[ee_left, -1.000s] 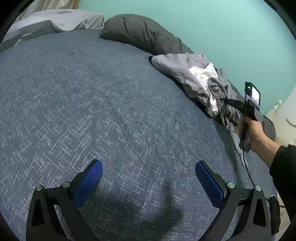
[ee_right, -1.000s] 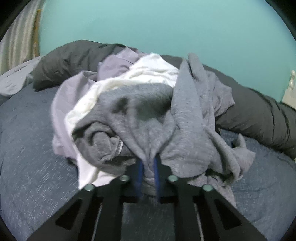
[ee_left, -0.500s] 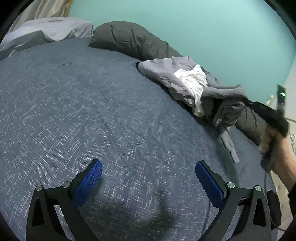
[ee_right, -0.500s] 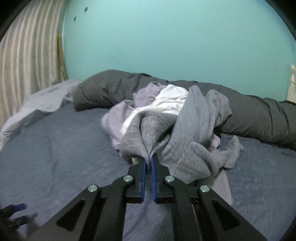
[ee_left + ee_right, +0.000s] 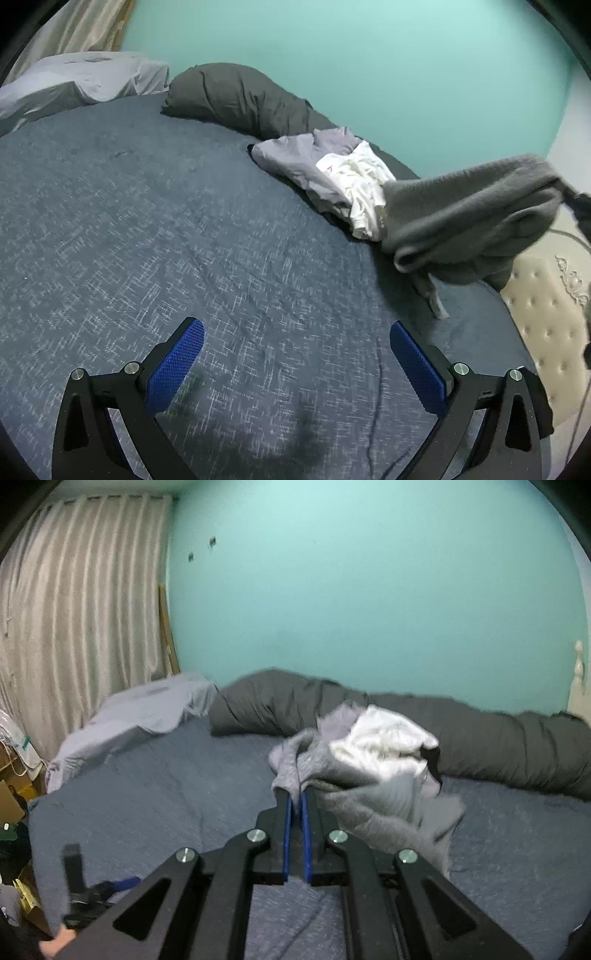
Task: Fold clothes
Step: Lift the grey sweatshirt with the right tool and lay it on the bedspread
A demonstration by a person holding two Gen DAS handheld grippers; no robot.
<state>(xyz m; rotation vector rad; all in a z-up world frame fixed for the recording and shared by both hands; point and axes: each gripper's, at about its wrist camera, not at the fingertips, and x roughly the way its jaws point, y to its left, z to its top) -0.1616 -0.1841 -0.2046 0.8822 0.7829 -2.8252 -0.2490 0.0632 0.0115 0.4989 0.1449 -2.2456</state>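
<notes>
Our right tongs (image 5: pixel 295 805) are clamped on the heather-grey knit sweatshirt (image 5: pixel 465 210), lifted at the right of the left view above the dark blue woven bedspread (image 5: pixel 166 229). Our left tongs (image 5: pixel 295 365) stand wide apart, low in the frame over the bedspread.

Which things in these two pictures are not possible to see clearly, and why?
- Grey garment: motion-blurred in both views, so its type is unclear.
- Right gripper: cut off by the right edge in the left wrist view.
- Lilac garment: partly covered by the white garment.
</notes>
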